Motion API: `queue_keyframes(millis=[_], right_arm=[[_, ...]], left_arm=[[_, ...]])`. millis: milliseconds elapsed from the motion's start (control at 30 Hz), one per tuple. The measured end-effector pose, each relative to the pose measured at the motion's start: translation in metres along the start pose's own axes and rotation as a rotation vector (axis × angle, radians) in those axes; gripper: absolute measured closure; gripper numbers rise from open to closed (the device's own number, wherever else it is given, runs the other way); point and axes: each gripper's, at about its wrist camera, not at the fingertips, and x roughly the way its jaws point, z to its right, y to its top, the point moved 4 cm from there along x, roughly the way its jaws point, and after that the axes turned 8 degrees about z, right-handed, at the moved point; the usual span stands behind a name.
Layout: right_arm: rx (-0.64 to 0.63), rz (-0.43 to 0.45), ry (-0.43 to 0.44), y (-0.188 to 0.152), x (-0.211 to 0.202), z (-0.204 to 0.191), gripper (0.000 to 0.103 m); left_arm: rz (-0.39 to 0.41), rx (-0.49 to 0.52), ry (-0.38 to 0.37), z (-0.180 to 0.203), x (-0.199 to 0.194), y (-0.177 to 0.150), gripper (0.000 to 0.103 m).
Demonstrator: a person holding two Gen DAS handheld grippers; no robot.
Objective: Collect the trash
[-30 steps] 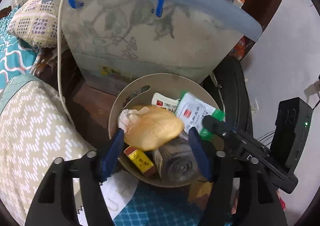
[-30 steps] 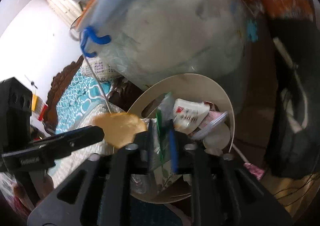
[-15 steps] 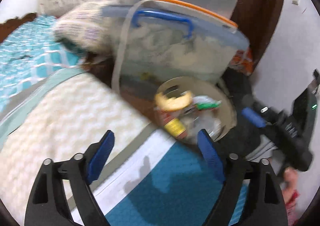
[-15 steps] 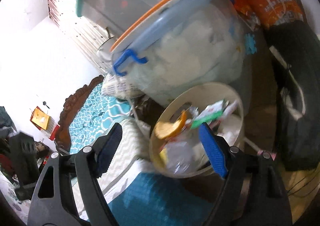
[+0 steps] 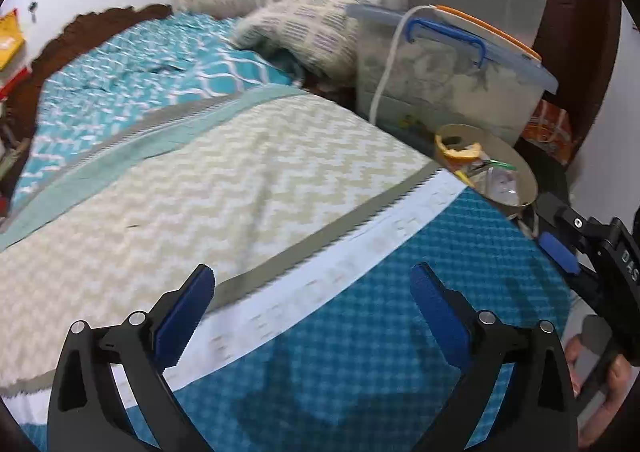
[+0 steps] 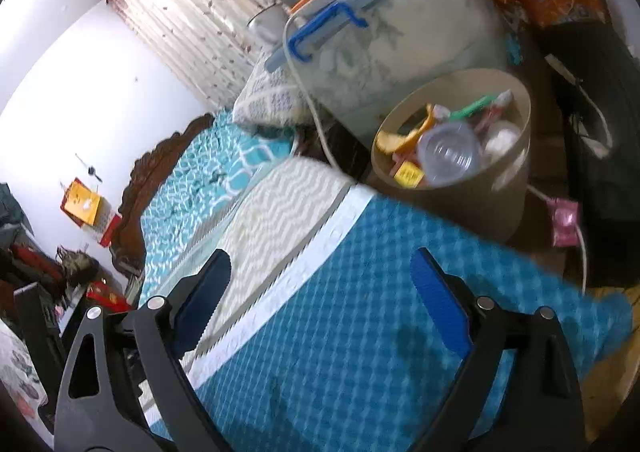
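Note:
A round beige trash bin (image 6: 504, 187) stands beside the bed and holds an orange peel (image 6: 394, 139), a clear plastic cup (image 6: 448, 151), a green-and-white packet (image 6: 476, 105) and a small yellow box (image 6: 408, 173). The bin also shows in the left wrist view (image 5: 524, 179) at the bed's far right edge. My left gripper (image 5: 312, 312) is open and empty above the blue bedspread. My right gripper (image 6: 320, 292) is open and empty over the bed, short of the bin. The right gripper's body (image 5: 592, 252) shows at the right of the left wrist view.
A large clear storage box (image 6: 400, 31) with a blue handle stands behind the bin, a white cable (image 6: 308, 107) hanging over it. A patterned pillow (image 5: 304, 27), a cream zigzag blanket (image 5: 200, 179) and the blue bedspread (image 5: 360, 352) cover the bed. A pink wrapper (image 6: 564, 219) lies on the floor.
Both grippers have let go of their trash into the bin, opened, and pulled back from the bin over the bed.

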Motion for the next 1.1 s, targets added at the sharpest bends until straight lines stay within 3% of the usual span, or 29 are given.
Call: queue_keyframes(millis=[233,533,1100], right_arm=[[-0.063,-0.006,-0.011,-0.024,-0.021,-0.03,0.008],[-0.119,0.08,-0.08,-0.037,-0.057,-0.061,0.004],[-0.15,0.19,-0.134,-0.048,-0.092,-0.088,0.003]], left_arm=[[0.032,0.002,0.063,-0.02,-0.026,-0.015,0.009],[0.07,0.047,0.141,-0.027,-0.055,-0.024,0.009],[0.147,0.058,0.157,-0.031,-0.094,-0.025,0.009]])
